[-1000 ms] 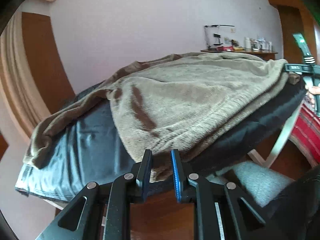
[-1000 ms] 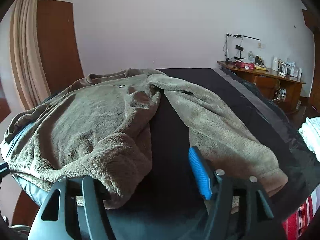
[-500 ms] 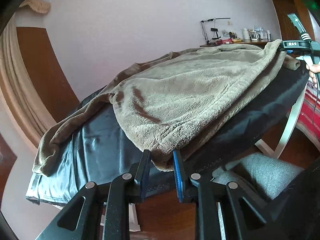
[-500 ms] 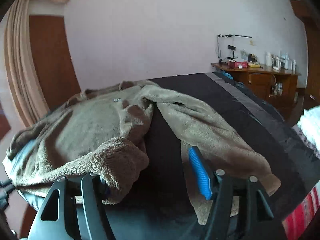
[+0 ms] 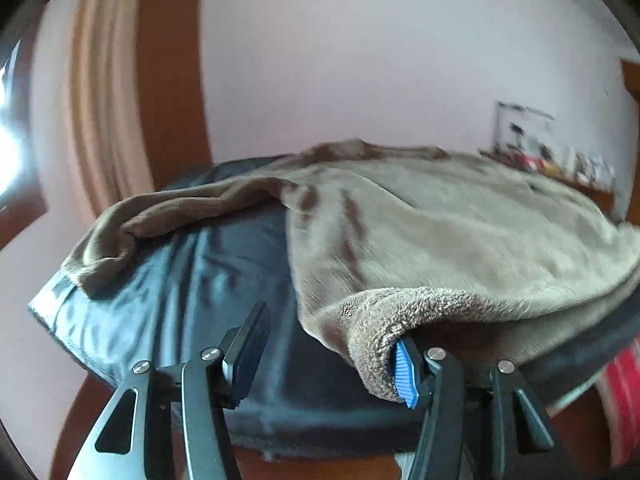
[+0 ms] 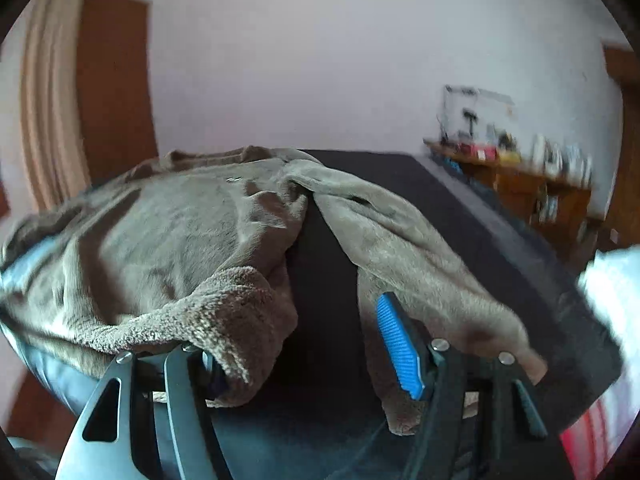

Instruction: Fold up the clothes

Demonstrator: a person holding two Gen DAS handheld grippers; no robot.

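Observation:
A brown-grey fleece garment (image 5: 460, 240) lies spread over a bed-like surface with a dark cover (image 5: 200, 280). One sleeve (image 5: 180, 208) trails off to the left. My left gripper (image 5: 330, 328) is at the near edge with its jaws opening. The curled fleece hem (image 5: 372, 344) rests against the blue pad (image 5: 404, 376), and the other pad stands clear. In the right wrist view the fleece garment (image 6: 180, 240) drapes its hem over my right gripper's (image 6: 296, 332) left finger. A sleeve (image 6: 400, 248) lies behind the blue pad (image 6: 400, 348). Those jaws stand wide, closing slightly, with only dark cover (image 6: 328, 320) between them.
A wooden sideboard (image 6: 520, 184) with small items stands against the far wall at right. A white folded pile (image 6: 616, 280) and a red striped cloth (image 6: 592, 432) lie at the right edge. A curtain and a brown door (image 6: 116, 80) are at left.
The left gripper's jaws have spread from nearly shut to wide apart, letting the fleece hem loose, and it has shifted and rolled along the edge. The right gripper has hardly moved.

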